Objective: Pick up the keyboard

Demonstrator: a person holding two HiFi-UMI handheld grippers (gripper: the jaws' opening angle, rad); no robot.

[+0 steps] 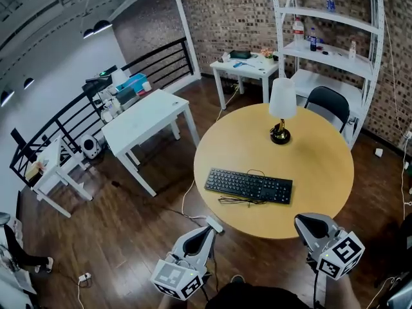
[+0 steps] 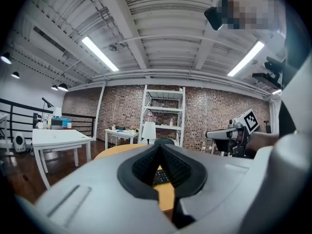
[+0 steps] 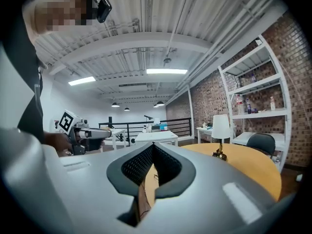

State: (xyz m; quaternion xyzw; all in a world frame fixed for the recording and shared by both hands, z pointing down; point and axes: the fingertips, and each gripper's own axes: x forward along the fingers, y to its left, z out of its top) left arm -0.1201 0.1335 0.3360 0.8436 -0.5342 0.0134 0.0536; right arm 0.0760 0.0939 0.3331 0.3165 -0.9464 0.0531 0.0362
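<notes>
Jaws pressed together and empty, the left gripper (image 1: 207,229) and right gripper (image 1: 304,221) hover by the round tabletop's (image 1: 322,166) near edge, where the keyboard (image 1: 248,186) lies.

A loft-style office: brick wall (image 1: 232,11), white shelving unit (image 1: 335,31), white desks (image 1: 148,118), exposed ceiling beams (image 2: 161,23), mezzanine railing (image 1: 77,114).
</notes>
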